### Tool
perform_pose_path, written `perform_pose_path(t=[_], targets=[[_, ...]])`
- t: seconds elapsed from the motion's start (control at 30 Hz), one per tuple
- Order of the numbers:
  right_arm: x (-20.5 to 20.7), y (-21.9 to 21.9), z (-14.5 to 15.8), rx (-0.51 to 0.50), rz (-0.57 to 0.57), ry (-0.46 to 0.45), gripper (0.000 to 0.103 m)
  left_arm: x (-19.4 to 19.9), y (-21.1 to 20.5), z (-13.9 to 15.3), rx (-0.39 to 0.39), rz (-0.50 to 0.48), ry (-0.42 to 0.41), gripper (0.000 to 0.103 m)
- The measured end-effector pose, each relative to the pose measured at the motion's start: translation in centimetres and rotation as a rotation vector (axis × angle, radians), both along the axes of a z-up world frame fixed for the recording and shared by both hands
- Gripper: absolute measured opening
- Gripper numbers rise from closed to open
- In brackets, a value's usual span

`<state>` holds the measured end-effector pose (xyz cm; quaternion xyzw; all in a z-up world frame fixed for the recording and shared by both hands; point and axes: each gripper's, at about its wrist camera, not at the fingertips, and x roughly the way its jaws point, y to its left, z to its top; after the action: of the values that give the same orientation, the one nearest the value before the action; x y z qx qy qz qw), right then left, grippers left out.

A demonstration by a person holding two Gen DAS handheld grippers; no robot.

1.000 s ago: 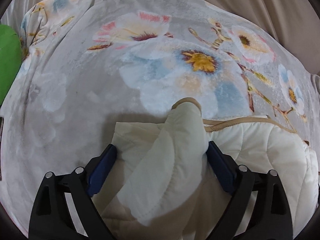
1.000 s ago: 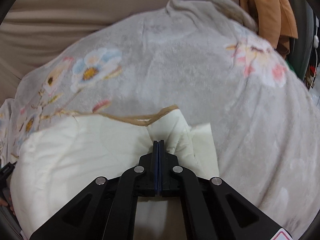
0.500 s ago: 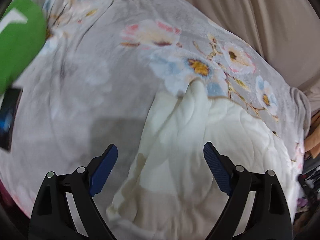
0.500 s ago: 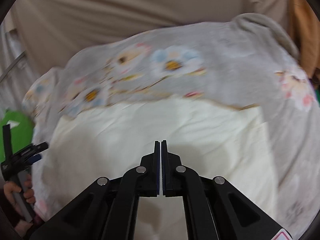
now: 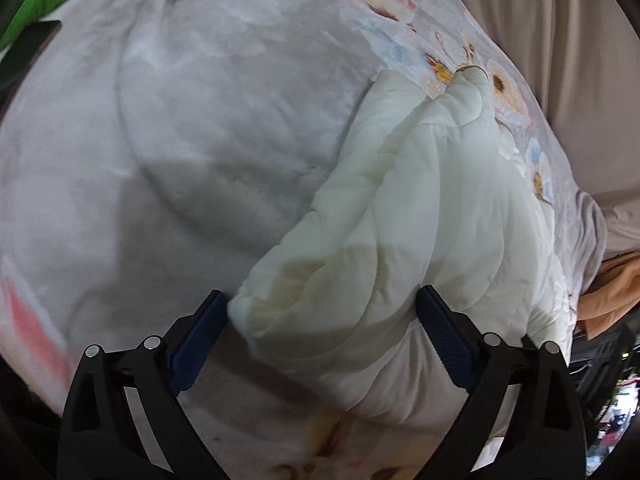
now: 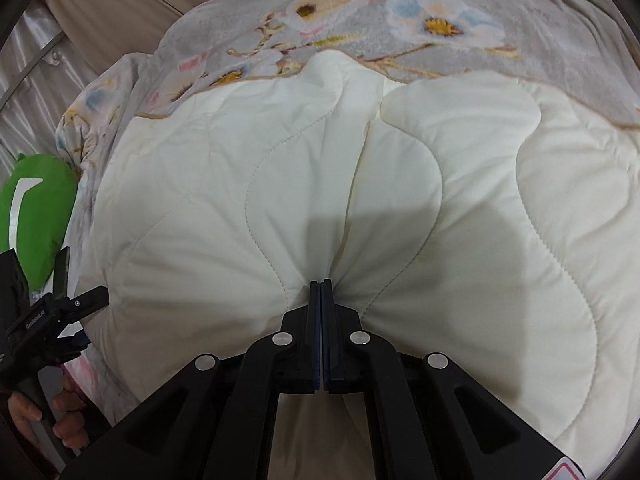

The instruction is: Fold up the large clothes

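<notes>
- Both claws swung sideways; the cream quilted padded garment (image 6: pixel 400 184) now lay spread across the grey floral fleece blanket (image 5: pixel 200 120).
- Left claw (image 5: pixel 320 332) had just widened, straddling a bunched fold, unclamped.
- Right claw (image 6: pixel 321 292) stayed pinched on cream fabric.
- Soft, bulky, light; probably best gripped at a hem.

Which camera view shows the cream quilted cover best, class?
The right wrist view: the cream quilted cover fills most of the picture, with its wavy stitching and far edge against the flowered blanket plain to see. The left wrist view shows only a bunched, rolled end of it, partly in shadow.
</notes>
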<state>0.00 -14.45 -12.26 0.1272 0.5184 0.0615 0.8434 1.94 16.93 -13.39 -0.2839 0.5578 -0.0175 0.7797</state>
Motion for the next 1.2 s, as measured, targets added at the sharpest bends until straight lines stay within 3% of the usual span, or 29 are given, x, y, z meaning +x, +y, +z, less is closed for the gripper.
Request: perform_pose_path(t=[0.1,0.17,0.27,0.37,0.47,0.57,0.7,0.83,1.0,1.2], targets=[[0.3,-0.2,-0.5,0.012,-0.010,0.003,0.000,0.7,-0.2,0.2,-0.032,-0.016,-0.009,0.086],[0.4,-0.2,-0.6,0.014,-0.013,0.007,0.000,0.8,-0.4,1.0,-0.074,-0.050,-0.040,0.048],[0.5,-0.4,-0.4,0.017,-0.015,0.016,0.000,0.6,-1.0,4.3,-0.084,-0.113,-0.112,0.030],[-0.1,-1.2,0.5,0.051,-0.051,0.016,0.000,-0.2,-2.0,8.8,-0.126,-0.178,-0.204,0.027],[-2.4,-1.9,2.6,0.067,-0.060,-0.027,0.002,-1.7,-4.9,14.0,-0.110,-0.284,-0.312,0.026],[-5.7,-2.4,4.2,0.063,-0.035,-0.056,0.002,-3.0,-7.6,16.9,-0.102,-0.362,-0.374,0.026],[-8.0,-2.0,1.8,0.064,-0.013,0.001,0.001,-3.4,-11.1,18.7,-0.095,-0.465,-0.405,0.025],[-7.9,-2.3,-1.3,0.126,-0.028,0.009,0.001,-3.6,-16.7,18.7,-0.074,-0.603,-0.396,0.025],[-10.8,-5.3,-0.2,0.258,-0.071,-0.026,0.001,-4.3,-24.1,18.2,-0.065,-0.779,-0.430,0.025],[-18.1,-11.8,2.2,0.180,-0.211,-0.065,0.003,-4.5,-34.1,13.1,-0.004,-0.940,-0.354,0.025]])
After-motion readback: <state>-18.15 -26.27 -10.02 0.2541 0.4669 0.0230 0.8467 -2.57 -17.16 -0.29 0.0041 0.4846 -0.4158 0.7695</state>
